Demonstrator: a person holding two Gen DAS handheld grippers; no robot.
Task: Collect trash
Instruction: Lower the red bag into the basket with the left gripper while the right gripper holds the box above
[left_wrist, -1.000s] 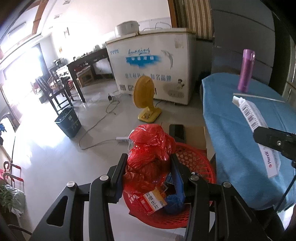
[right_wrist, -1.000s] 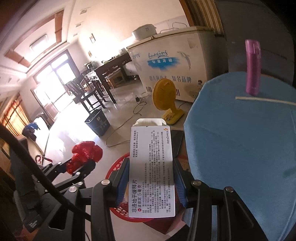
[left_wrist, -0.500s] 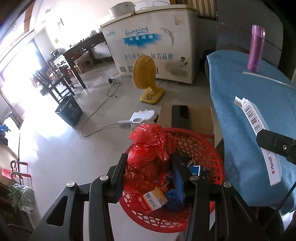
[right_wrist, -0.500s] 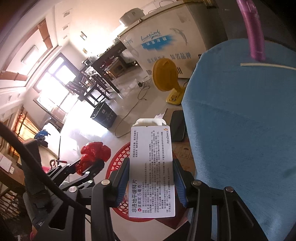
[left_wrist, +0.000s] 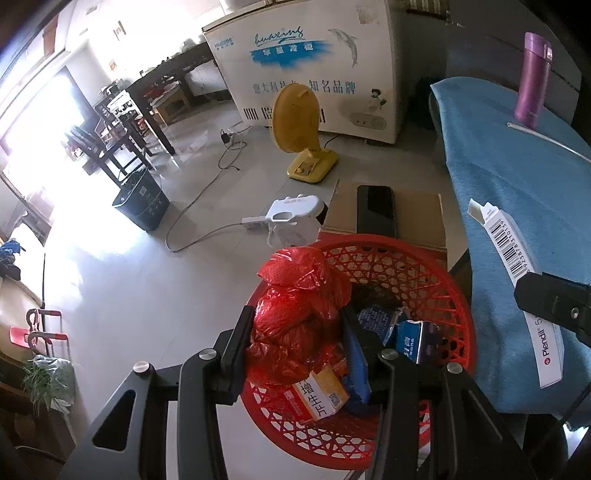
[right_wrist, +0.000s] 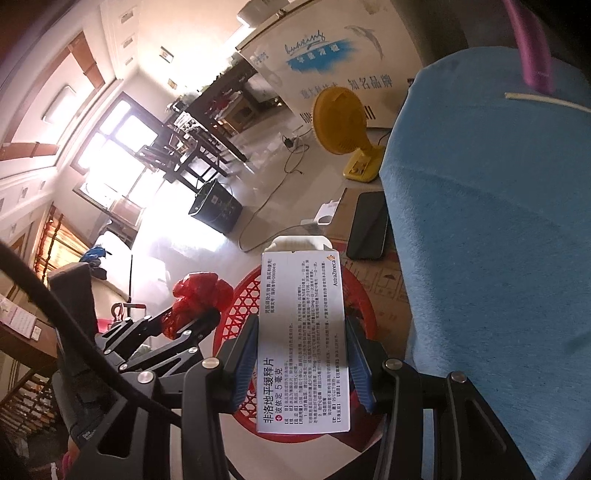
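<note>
Left fingers: mine, clamped on a crumpled red plastic bag; the bag bulges up and out past both pads.
Right fingers: mine, clamped on a white medicine box by its two long edges, the printed face towards the camera, the open flap at twelve o'clock.
Bag's place: above the red mesh basket, over its nine o'clock rim.
Box's place: above the same basket, whose rim shows at nine and three o'clock of the box in the right view.
Only the left view shows: the basket's contents, an orange-and-white carton at six o'clock of the bag and a blue carton at three o'clock of it; also the box edge-on with its barcode, at three o'clock of the frame, over the blue cloth.
Only the right view shows: the box's full text panel, and my left fingers from the side, at nine o'clock of the box, with the red bag between them.
Bench: covered in a blue cloth, at three o'clock of the basket; a purple bottle stands upright on it at one o'clock, a thin white strip just beside its base.
Floor: a cardboard box with a black phone on it at twelve o'clock of the basket; a yellow fan farther off.
</note>
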